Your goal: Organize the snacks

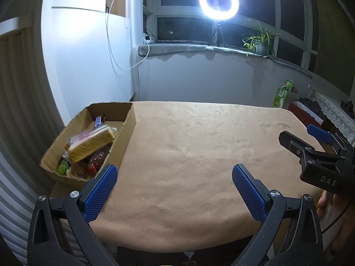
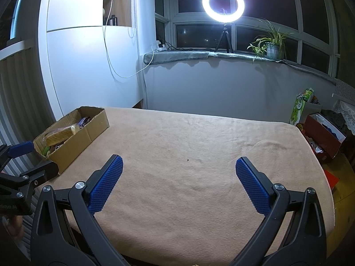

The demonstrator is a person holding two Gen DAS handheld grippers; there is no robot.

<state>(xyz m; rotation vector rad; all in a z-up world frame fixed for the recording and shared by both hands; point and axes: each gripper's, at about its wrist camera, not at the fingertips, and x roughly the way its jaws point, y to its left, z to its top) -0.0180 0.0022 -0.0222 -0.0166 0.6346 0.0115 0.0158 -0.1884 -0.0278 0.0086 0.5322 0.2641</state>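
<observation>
Light: ring light [image 2: 223, 3] on a tripod, lit
Windows: dark panes [image 2: 203, 33] (night outside)
Sill: potted plant [image 2: 272, 44]
Wall: white cabinet [image 2: 88, 66]
Table: tan cloth [image 2: 199, 155]

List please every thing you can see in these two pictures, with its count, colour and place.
cardboard box: one, brown, left far part of table
snacks: several, mixed colours, inside the box; a wrapped yellow bread on top
table cloth: one, tan, covers table
ring light: one, white, lit, on windowsill
potted plant: one, green, windowsill right
red box: one, right of table
left gripper: black, blue pads, open, empty
right gripper: black, blue pads, open, empty
</observation>
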